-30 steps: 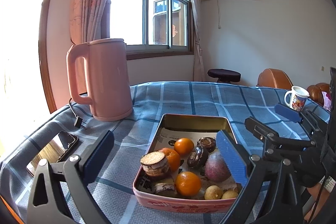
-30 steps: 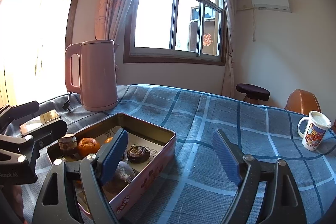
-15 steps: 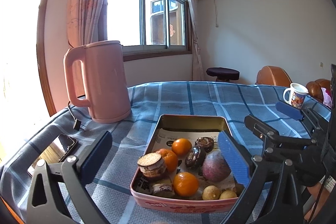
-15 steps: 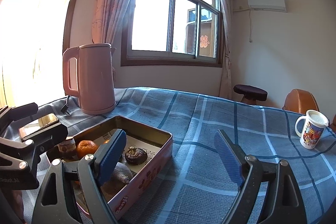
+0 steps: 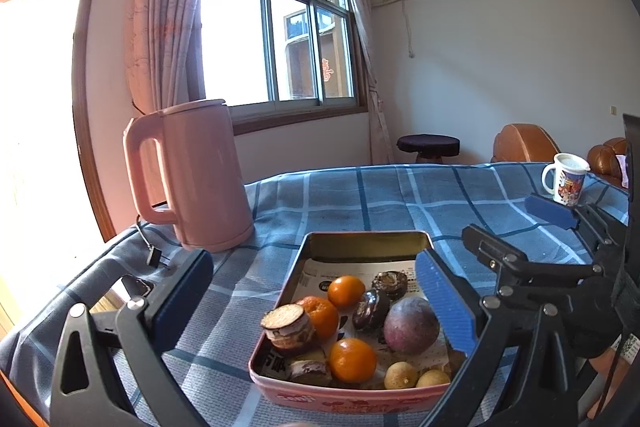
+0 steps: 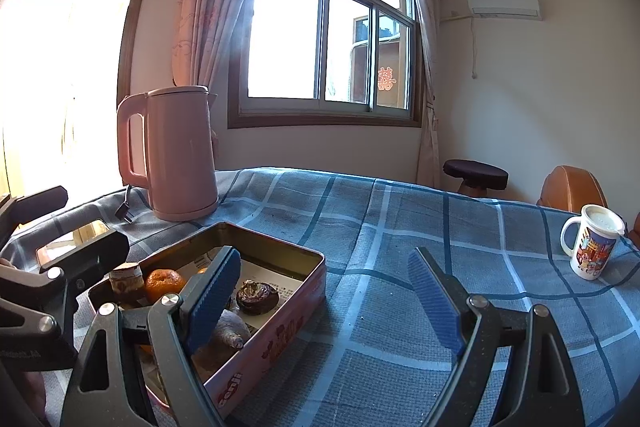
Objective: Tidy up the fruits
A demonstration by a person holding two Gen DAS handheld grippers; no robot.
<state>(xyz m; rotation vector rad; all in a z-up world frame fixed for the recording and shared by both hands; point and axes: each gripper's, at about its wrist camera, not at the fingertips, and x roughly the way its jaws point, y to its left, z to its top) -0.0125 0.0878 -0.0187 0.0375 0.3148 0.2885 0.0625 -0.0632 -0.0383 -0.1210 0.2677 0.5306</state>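
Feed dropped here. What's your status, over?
Left gripper open, empty. Right gripper open, empty. Fruit in tin, untouched. Nothing blocking.

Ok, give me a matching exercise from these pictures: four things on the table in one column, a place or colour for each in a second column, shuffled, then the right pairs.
Things:
1. kettle
2. mug
3. purple fruit
4. phone

Descriptions:
A. white with a colourful print, standing alone far right on the cloth
B. lying flat at the left edge of the table
C. pink, upright behind the tin
D. inside the tin among the oranges

Pairs: 1-C, 2-A, 3-D, 4-B
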